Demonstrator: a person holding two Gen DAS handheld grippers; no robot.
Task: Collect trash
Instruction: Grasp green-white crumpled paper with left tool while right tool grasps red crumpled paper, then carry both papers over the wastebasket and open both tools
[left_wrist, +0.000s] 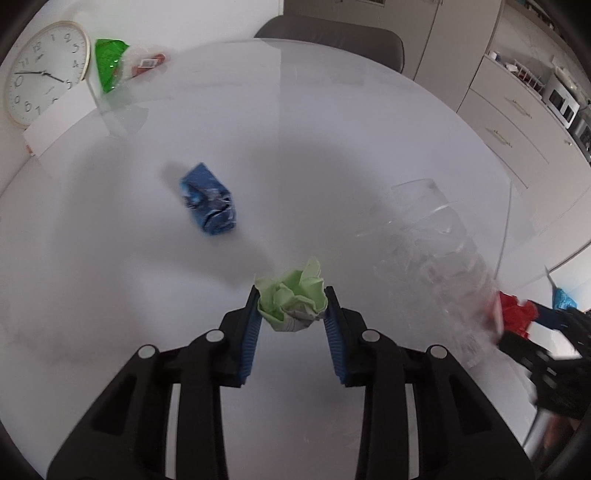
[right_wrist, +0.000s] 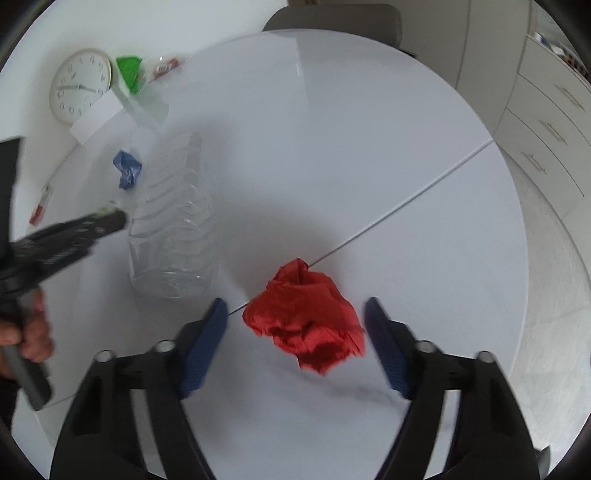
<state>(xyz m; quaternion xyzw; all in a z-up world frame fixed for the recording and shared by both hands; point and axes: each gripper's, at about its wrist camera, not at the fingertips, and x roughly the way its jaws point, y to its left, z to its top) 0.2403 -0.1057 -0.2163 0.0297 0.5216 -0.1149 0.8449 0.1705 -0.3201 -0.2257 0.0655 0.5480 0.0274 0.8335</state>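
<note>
My left gripper (left_wrist: 291, 306) and right gripper (right_wrist: 295, 325) are matt black plastic with ribbed blue pads (left_wrist: 251, 339), and the table (left_wrist: 332, 147) under them is smooth, glossy white. The green wad (left_wrist: 293, 299), red wad (right_wrist: 306, 317) and blue wad (left_wrist: 208, 203) look like crumpled paper. The bottle (right_wrist: 173, 229) is clear, ridged, shiny plastic.

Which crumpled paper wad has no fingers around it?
The blue wad, lying alone on the table; the green wad and red wad each sit between fingers.
</note>
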